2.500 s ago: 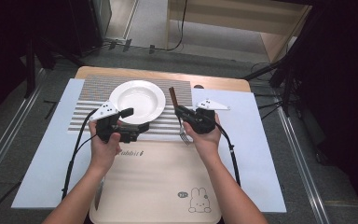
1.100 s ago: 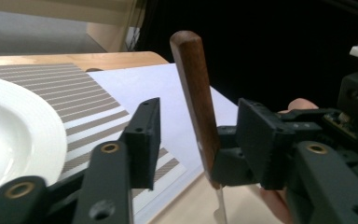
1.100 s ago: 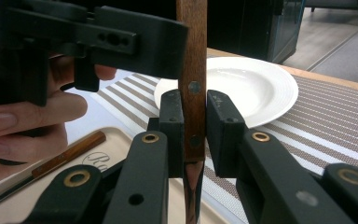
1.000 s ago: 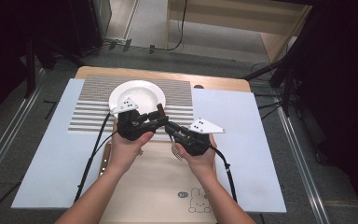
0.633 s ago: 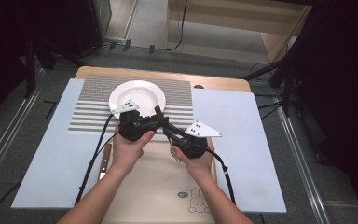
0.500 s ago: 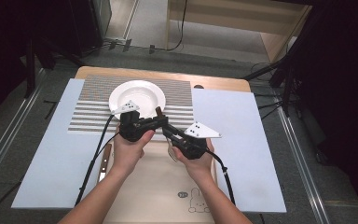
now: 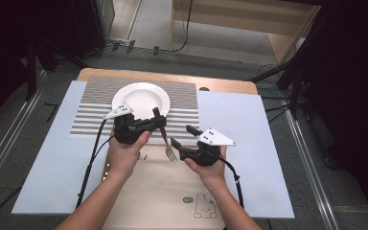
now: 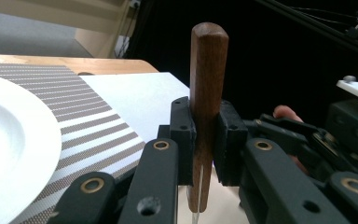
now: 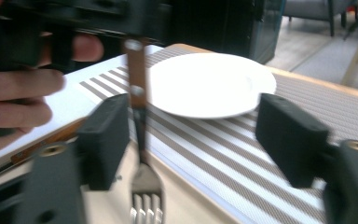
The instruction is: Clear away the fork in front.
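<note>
Handover judged complete on the receiving side: the left gripper (image 8: 204,135) is clamped on the wooden handle of the fork (image 7: 165,138), which hangs tines-down between the two tools. The right gripper (image 9: 205,140) has just been opening; its jaws stand apart, the fork's neck beside one pad but unpressed. Setting the fork down by the plate (image 7: 141,99), just beyond the left gripper, remains. Both forearms reach forward, the grippers angled inward toward each other.
</note>
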The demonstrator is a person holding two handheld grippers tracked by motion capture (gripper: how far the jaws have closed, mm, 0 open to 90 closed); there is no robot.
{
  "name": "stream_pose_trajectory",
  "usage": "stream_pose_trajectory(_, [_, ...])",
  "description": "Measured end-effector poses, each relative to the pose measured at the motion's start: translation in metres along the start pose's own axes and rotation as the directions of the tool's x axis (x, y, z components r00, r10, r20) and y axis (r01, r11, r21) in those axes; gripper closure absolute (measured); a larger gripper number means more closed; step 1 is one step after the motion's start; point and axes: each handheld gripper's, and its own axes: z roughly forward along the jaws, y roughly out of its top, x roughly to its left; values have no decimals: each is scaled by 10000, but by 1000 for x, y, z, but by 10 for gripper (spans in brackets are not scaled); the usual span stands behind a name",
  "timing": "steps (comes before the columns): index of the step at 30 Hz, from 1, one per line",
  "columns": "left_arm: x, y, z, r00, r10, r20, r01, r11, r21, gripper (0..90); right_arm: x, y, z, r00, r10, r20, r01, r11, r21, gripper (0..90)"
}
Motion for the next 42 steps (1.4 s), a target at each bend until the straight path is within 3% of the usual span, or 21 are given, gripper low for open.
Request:
stream_pose_trajectory(2, [0, -1, -3, 10000, 36, 34, -36, 10000, 26, 793, -6, -4, -6, 9997, 101, 232, -101, 9999, -28, 154])
stream_pose_trajectory(4, [1, -2, -5, 10000, 69, 28, -69, 9999, 80, 793, -13, -8, -15, 9995, 287, 139, -284, 9993, -226, 147])
stream_pose_trajectory(5, [1, -2, -7, 10000, 35, 41, -36, 9999, 106, 793, -15, -10, -19, 9989, 392, 274, -383, 9987, -331, 75])
stream_pose_trajectory(7, [2, -3, -10, 10000, -32, 85, 31, 9999, 147, 794, -22, -13, -27, 9975, 502, 494, -475, 9975, -532, 13])
stream_pose_trajectory(12, [3, -4, -16, 9999, -4, 118, 1, 9997, 227, 794, -38, -23, -45, 9931, 947, 694, -887, 9925, -847, 0])
stream_pose_trajectory(16, [5, -5, -21, 9998, -60, 177, 54, 9995, 320, 794, -47, -29, -56, 9912, 934, 941, -856, 9928, -838, 0])
stream_pose_trajectory(20, [6, -6, -26, 9994, -202, 298, 192, 9992, 344, 795, -54, -36, -65, 9811, 1005, 1652, -875, 9926, -841, 0])
stream_pose_trajectory(33, [8, -11, -45, 9976, -293, 620, 269, 9989, 396, 795, -72, -56, -90, 9764, 987, 1922, -851, 9933, -778, 0])
stream_pose_trajectory(42, [12, -16, -58, 9958, -523, 746, 486, 9976, 499, 795, -84, -67, -109, 9681, 1057, 2273, -899, 9928, -787, 0])
